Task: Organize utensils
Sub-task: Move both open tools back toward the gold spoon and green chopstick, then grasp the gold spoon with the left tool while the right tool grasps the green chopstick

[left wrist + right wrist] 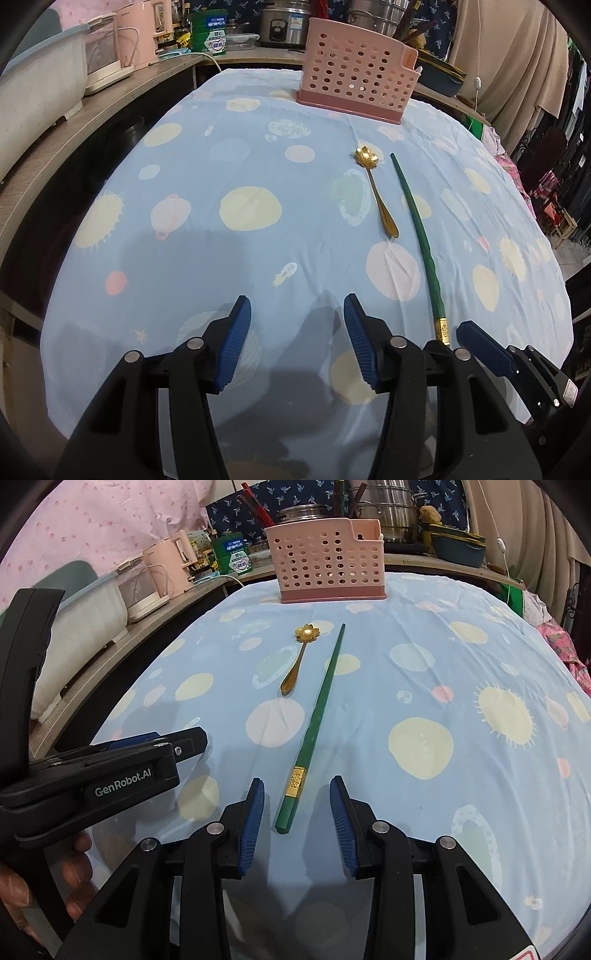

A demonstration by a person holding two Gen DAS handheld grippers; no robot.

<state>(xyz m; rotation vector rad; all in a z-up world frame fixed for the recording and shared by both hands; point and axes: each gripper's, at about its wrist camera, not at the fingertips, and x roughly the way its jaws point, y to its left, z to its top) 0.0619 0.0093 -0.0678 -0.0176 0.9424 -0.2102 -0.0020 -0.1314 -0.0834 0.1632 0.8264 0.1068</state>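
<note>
A green chopstick [319, 716] with a gold band lies on the blue patterned cloth; it also shows in the left wrist view [417, 229]. A gold flower-bowl spoon [298, 657] lies just left of it, also in the left wrist view [375, 188]. A pink perforated utensil holder [327, 566] stands at the far end of the table, also in the left wrist view [356, 83]. My right gripper [297, 812] is open, its jaws on either side of the chopstick's thick end. My left gripper [297, 332] is open and empty, left of the chopstick; it also shows in the right wrist view [159, 742].
A wooden counter [74, 122] with pink and white appliances runs along the left. Steel pots [388, 506] and a green can [232, 555] stand behind the holder. Curtains and a pink cloth hang at the right edge [509, 66].
</note>
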